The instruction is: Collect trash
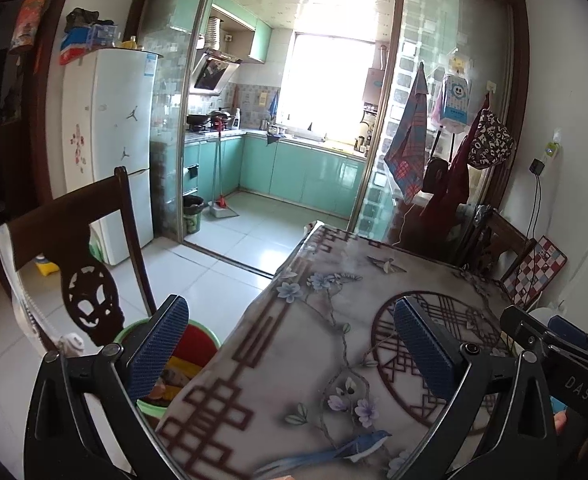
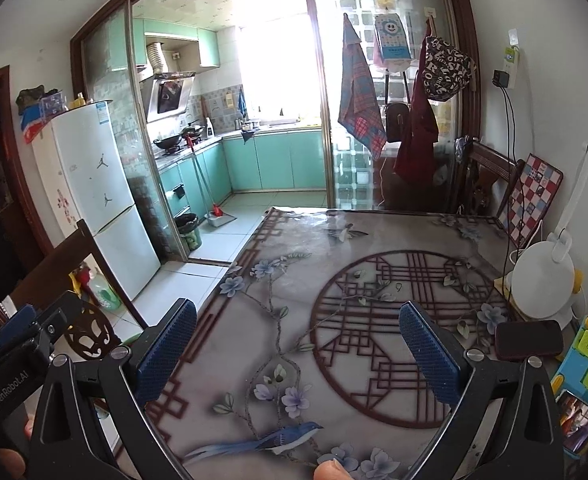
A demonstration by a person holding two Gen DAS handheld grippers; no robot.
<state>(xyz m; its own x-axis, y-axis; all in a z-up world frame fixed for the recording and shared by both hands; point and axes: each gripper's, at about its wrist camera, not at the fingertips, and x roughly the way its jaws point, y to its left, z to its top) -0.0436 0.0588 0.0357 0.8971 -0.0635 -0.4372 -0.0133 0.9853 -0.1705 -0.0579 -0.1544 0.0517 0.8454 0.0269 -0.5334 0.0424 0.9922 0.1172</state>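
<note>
While the round green plastic bin (image 1: 133, 330), filled with bright red and yellow wrappers, sits on the floor just beside the table's corner, both the left gripper (image 1: 289, 344) and the right gripper (image 2: 298, 344) hang spread wide and empty over the glossy flower-and-bird tablecloth (image 2: 334, 280). No loose trash shows on the cloth. Reaching back down, a black jaw could likely clip the carved dark wooden chair (image 1: 77, 240) near the bin.

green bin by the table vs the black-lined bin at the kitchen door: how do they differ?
The green bin sits near, tucked against the table edge; the black-lined bin stands far off by the sliding door. The green bin shows colourful wrappers inside; the black-lined bin's contents cannot be seen. The black-lined bin has a dark bag over its rim; the green bin shows none. Both stand upright on the floor.
</note>
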